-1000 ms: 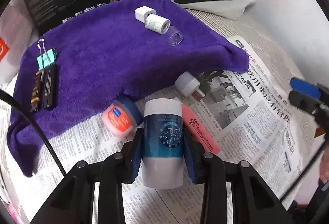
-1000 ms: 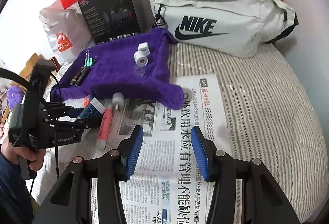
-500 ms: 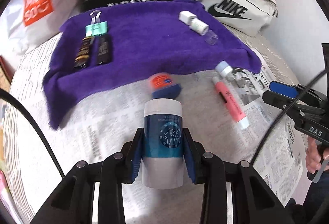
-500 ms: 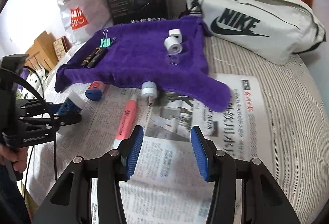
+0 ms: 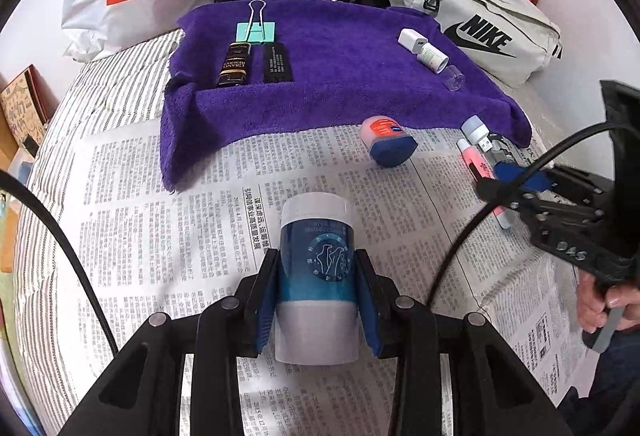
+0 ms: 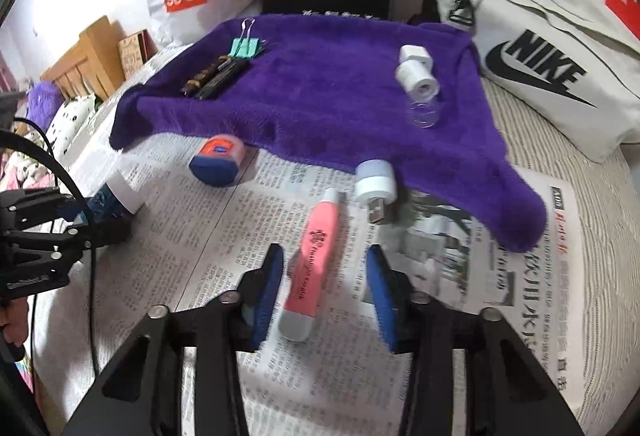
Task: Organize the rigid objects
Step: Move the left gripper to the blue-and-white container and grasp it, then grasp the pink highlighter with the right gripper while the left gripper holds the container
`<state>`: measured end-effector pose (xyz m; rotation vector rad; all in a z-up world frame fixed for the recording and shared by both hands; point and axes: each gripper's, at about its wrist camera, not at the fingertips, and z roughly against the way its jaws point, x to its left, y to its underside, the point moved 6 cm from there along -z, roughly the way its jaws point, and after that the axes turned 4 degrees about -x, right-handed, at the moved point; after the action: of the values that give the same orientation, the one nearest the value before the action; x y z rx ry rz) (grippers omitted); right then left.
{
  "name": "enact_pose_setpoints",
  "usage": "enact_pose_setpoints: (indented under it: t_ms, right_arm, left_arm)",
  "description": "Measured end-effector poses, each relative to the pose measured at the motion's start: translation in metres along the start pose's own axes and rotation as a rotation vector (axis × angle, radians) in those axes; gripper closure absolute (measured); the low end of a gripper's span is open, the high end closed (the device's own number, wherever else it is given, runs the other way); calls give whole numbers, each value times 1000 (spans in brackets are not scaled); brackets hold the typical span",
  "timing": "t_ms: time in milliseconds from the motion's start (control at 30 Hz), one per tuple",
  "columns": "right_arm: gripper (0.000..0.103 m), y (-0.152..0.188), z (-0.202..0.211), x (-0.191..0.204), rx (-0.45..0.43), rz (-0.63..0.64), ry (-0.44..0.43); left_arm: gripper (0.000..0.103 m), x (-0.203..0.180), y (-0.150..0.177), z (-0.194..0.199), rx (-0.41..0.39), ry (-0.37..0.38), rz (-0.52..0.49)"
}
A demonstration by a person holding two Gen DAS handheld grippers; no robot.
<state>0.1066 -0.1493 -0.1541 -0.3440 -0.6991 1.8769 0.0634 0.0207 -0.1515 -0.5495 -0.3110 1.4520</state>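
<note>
The left gripper (image 5: 316, 300) has its fingers clamped on a blue-and-white tub (image 5: 316, 276) above the newspaper (image 5: 168, 220) spread on the bed; what the tub holds cannot be told. The right gripper (image 6: 324, 296) has its fingers apart and just closing around a pink highlighter (image 6: 310, 268) lying between them on the paper, not yet pressed. Just beyond sit a white USB plug (image 6: 374, 183) and a small blue-lidded jar (image 6: 218, 159) at the purple towel's (image 6: 320, 95) edge.
</note>
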Motion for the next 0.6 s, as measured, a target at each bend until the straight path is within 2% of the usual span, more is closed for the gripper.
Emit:
enact_pose_setpoints:
  t_ms: [67, 133, 333, 600]
  right_arm:
    - [75, 1, -4, 3, -20, 24, 34]
    - [87, 4, -3, 4, -31, 57, 50]
    - [87, 16, 8, -12, 2, 25, 54]
    - [84, 23, 12, -13, -18, 25, 51]
  left_arm:
    - [69, 0, 1, 1, -4, -3, 2]
    - [69, -1, 2, 1, -8, -3, -2]
    - [69, 0, 3, 2, -21, 10, 18]
    - [69, -2, 4, 3, -20, 5, 6]
